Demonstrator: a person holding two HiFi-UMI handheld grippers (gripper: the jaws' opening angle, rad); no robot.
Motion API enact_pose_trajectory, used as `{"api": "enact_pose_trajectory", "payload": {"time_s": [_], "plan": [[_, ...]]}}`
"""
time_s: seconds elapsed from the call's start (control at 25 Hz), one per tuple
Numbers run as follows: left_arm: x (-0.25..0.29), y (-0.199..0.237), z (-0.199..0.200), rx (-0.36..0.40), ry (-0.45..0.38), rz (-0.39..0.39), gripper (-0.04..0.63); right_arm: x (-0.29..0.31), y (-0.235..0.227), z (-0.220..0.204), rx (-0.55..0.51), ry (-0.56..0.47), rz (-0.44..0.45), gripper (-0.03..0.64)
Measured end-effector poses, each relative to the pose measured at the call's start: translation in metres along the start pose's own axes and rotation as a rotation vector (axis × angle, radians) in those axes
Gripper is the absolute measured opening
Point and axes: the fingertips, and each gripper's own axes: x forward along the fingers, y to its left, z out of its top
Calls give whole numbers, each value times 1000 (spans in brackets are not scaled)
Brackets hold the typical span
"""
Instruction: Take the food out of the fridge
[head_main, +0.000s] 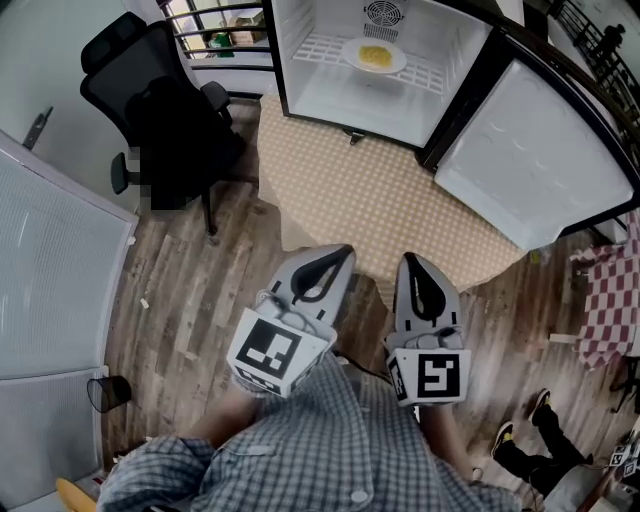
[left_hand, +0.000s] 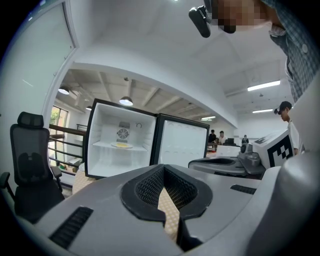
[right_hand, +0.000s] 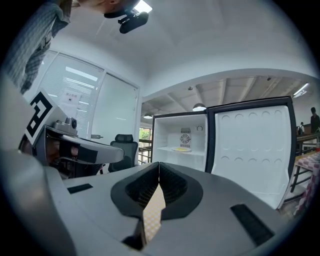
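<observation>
The fridge (head_main: 300, 85) stands open at the far side. On its wire shelf lies a white plate of yellow food (head_main: 373, 55), also seen small in the left gripper view (left_hand: 121, 145) and the right gripper view (right_hand: 182, 149). My left gripper (head_main: 341, 254) and right gripper (head_main: 411, 262) are side by side near my body, well short of the fridge and pointing towards it. Both are shut, tips touching, with nothing between them (left_hand: 162, 168) (right_hand: 159, 165).
A beige checked round surface (head_main: 380, 200) lies between me and the fridge. The fridge door (head_main: 545, 160) hangs open on the right. A black office chair (head_main: 165, 110) stands at the left, a small bin (head_main: 108, 392) by the glass wall, and a red-checked cloth (head_main: 610, 300) at the far right.
</observation>
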Motion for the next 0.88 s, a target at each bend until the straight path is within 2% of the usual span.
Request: {"api": "enact_pose_trajectory", "payload": {"time_s": [0.32,0.44,0.6,0.88], "plan": [[41,68,26,15,-3,-32,6,78,-12,22,-43,5,-40,9],[56,92,30,-3,6,-43,6,102,-15,27,-50,7,-62,9],[78,120,31,-16,15,-65,6,133,-24,26,-79,17,-94,9],[106,165,30,-25,19,-89,6,182,-32,18,-60,44,-128,9]]}}
